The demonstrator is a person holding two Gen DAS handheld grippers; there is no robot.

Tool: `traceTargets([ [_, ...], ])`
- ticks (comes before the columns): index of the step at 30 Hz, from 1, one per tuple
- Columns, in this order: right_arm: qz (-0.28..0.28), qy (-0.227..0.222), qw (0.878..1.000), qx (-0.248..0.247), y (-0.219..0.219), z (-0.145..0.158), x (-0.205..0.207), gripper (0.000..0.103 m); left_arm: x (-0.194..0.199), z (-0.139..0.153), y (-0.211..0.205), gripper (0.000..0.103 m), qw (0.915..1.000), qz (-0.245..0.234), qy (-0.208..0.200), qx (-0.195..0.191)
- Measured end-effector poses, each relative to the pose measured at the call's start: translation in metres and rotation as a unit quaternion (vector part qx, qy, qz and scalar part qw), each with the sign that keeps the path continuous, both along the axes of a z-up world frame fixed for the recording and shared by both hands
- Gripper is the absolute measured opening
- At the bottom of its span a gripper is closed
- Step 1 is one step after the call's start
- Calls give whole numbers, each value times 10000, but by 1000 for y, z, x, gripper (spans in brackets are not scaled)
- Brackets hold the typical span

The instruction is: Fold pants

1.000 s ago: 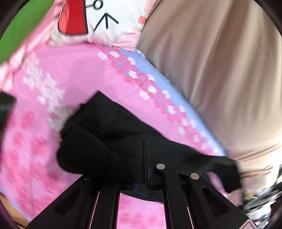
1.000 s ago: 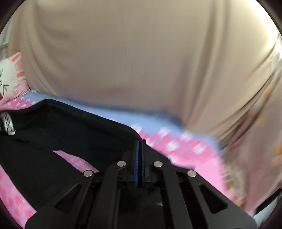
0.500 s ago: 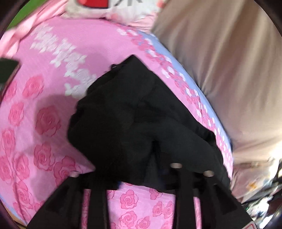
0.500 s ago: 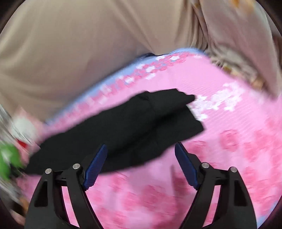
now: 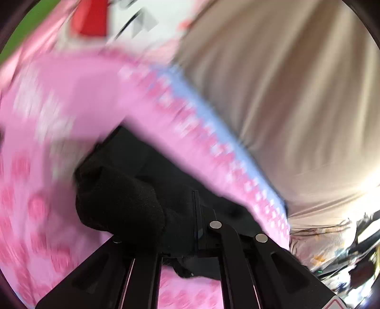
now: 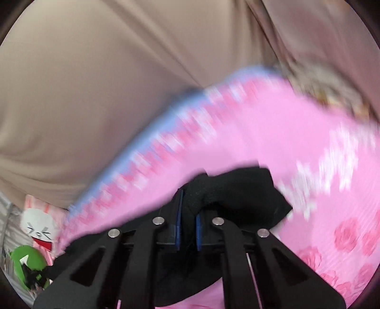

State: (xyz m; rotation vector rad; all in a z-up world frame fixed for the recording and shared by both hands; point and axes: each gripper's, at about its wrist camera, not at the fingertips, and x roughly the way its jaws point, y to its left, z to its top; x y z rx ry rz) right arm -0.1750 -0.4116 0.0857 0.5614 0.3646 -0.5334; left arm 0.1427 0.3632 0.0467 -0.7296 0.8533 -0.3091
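The black pants (image 5: 123, 197) lie bunched on the pink rose-patterned bed cover (image 5: 78, 99). In the left wrist view my left gripper (image 5: 196, 214) is shut on a fold of the black fabric, which drapes over the left finger. In the right wrist view my right gripper (image 6: 188, 218) is shut on another bunch of the black pants (image 6: 239, 197), with cloth pinched between the blue pads (image 6: 178, 221). Both views are motion-blurred.
A beige curtain (image 5: 285, 83) hangs along the far edge of the bed, also in the right wrist view (image 6: 95, 71). A cartoon pillow (image 5: 114, 21) lies at the head. A white plush (image 6: 39, 228) and a green toy (image 6: 26, 263) sit at the left.
The right gripper, open above the pants half a second ago, has shut on the fabric. The left gripper has again closed on a fold, and both views are swinging.
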Motion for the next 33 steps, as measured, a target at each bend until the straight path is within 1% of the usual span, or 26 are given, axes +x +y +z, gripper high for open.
traceTargets([
  [1,42,-153,9997,-198,8,14,-6,7,3,20,-3,2,9996,-26,-262,123],
  [2,54,-227,9991,-353,14,23,-10,7,5,29,-5,2,9989,-54,-412,224],
  [3,4,-180,9985,-514,20,26,-17,7,5,34,-6,2,9978,-96,-532,382],
  [4,-64,10,9982,-602,20,19,-19,7,6,32,-7,2,9963,-82,-574,637],
  [5,-136,247,9977,-612,18,7,-21,7,6,23,-5,2,9954,-82,-518,796],
  [6,-206,571,9970,-485,11,-17,-23,7,5,8,-3,3,9949,-102,-384,929],
  [7,-225,822,9960,-269,4,-40,-25,7,8,-21,2,3,9945,-87,-35,1047],
  [8,-234,988,9948,-11,-3,-62,-28,7,9,-43,5,3,9940,-97,244,1061],
  [9,-259,1121,9928,323,-10,-85,-34,7,8,-76,11,4,9936,-124,615,937],
  [10,-266,1150,9918,489,-12,-98,-37,7,6,-94,16,5,9945,-121,725,749],
  [11,-260,1092,9919,598,-10,-106,-42,8,2,-101,20,6,9957,-115,679,614],
  [13,-257,847,9939,658,-8,-101,-50,9,-9,-106,28,8,9975,-17,550,437],
  [15,-187,811,9942,679,-6,-98,-49,12,-15,-105,32,12,9981,53,511,355],
  [17,-171,791,9934,813,-13,-98,-48,21,-15,-103,33,15,9979,101,526,361],
  [19,-224,585,9927,1027,-21,-99,-48,66,-13,-102,32,20,9979,146,554,302],
  [20,-289,515,9927,1052,-23,-101,-49,69,-12,-102,31,32,9979,176,574,235],
  [21,-281,483,9927,1073,-28,-101,-45,68,-10,-104,31,40,9980,187,593,121],
  [23,-176,584,9927,1040,-33,-102,-34,34,-5,-102,29,39,9978,253,610,64],
  [24,-164,681,9926,994,-34,-100,-29,10,-5,-101,27,29,9980,249,581,93],
  [26,-94,676,9957,627,-28,-78,-20,7,-4,-88,23,3,9984,264,441,245],
  [27,-3,478,9984,285,-18,-53,-19,7,-4,-80,23,2,9986,305,340,254],
  [29,131,110,9998,-143,-3,-18,-24,7,-2,-59,26,3,9988,396,137,261],
  [30,136,49,9993,-346,2,-4,-26,7,0,-52,26,3,9984,403,123,371],
  [31,50,163,9987,-486,2,-1,-27,7,3,-51,24,3,9978,392,172,509],
  [32,-67,421,9974,-576,-2,-7,-25,8,7,-52,21,3,9961,370,259,752],
  [33,-74,964,9943,-446,-16,-29,-18,12,12,-57,17,5,9928,355,399,1071],
])
